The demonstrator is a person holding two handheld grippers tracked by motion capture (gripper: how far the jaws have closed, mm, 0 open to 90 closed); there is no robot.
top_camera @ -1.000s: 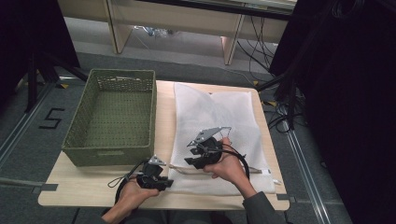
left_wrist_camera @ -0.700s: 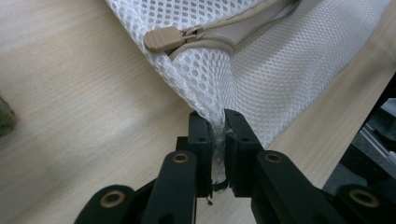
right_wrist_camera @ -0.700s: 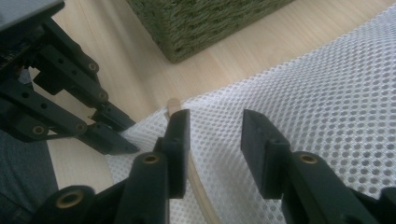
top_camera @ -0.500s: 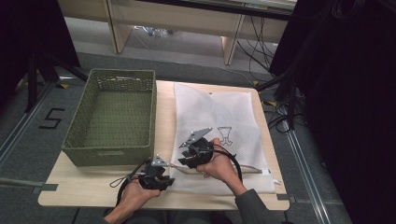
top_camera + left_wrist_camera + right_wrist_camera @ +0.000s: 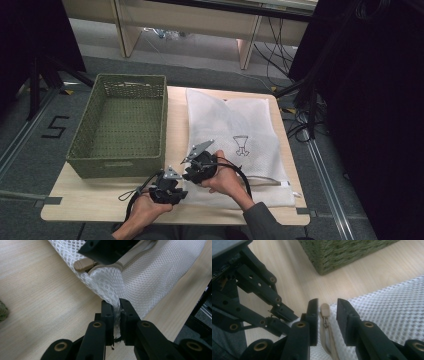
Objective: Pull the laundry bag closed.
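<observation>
Left gripper pinches corner of 1 white mesh bag lying on table. Right gripper, jaws parted, straddles 1 tan zip pull. 1 green basket beside bag.

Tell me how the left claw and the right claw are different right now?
The left claw is shut, pinching a corner of the white mesh bag; the right claw is open and grips nothing. The left claw has mesh bunched between its jaws; the right claw has the tan zipper pull sitting loose in its gap. Both are black, hand-held and low over the wooden table.
</observation>
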